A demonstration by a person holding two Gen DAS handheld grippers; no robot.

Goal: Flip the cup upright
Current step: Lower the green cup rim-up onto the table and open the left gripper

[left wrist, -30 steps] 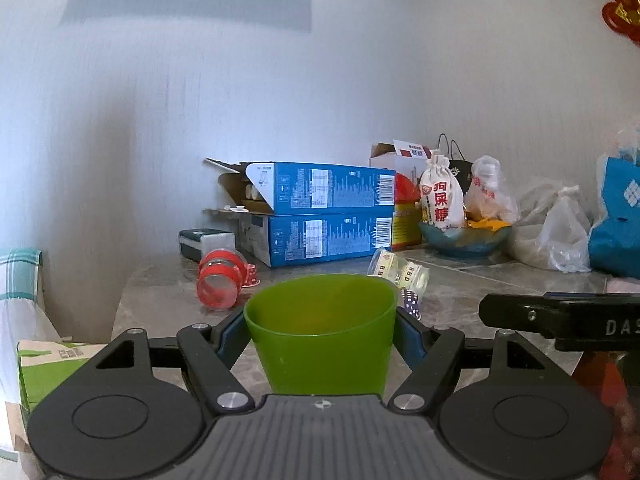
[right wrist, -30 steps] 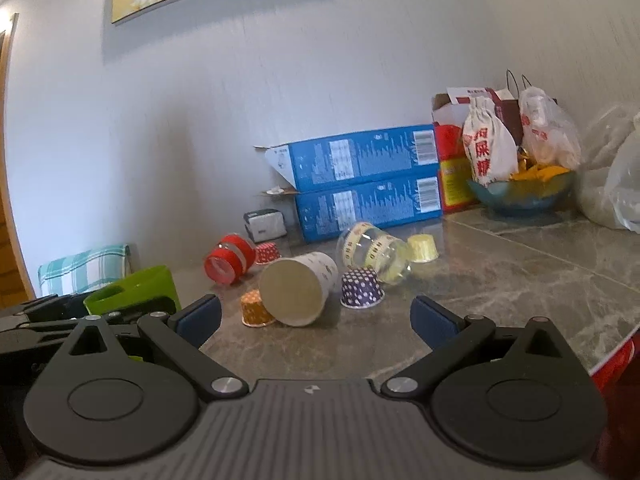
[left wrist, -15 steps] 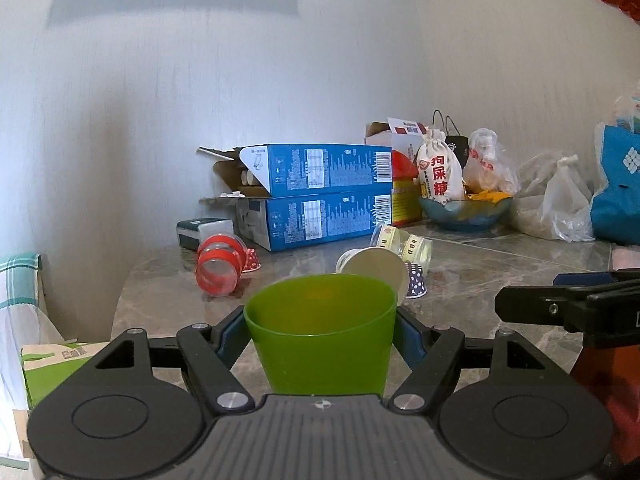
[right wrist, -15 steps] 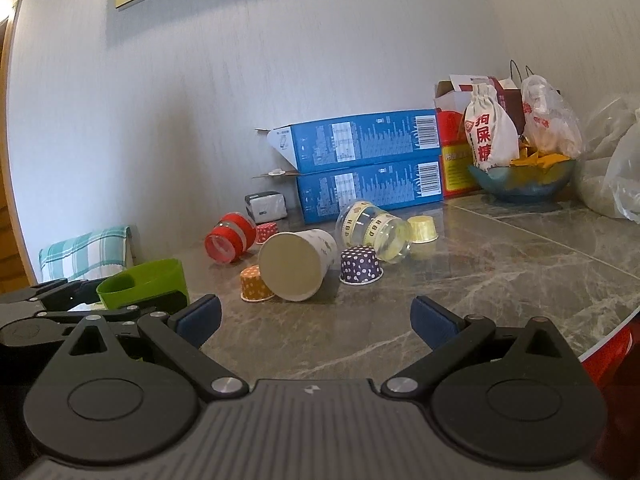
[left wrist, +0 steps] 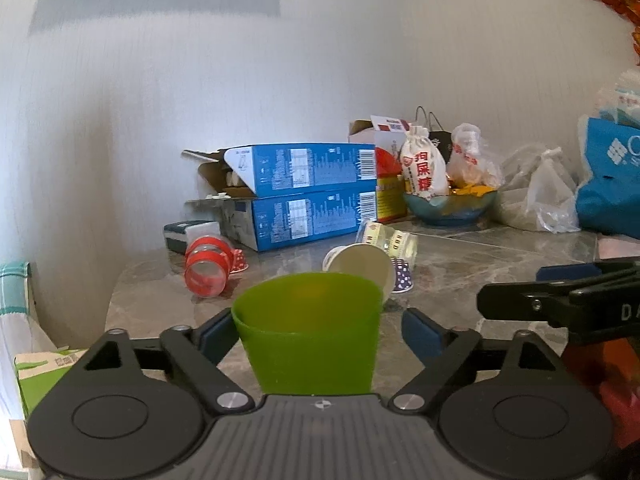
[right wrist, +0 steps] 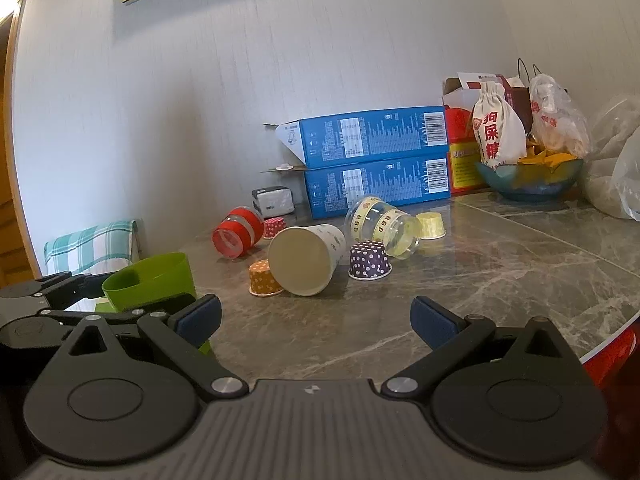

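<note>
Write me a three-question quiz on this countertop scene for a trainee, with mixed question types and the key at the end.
1. True or false: the green cup stands mouth up between the fingers of the left gripper.
2. Pick one: the white paper cup is A) standing upright, B) lying on its side, C) stacked inside another cup.
3. Fill in: the right gripper is open and holds ____.

Key: 1 true; 2 B; 3 nothing.
</note>
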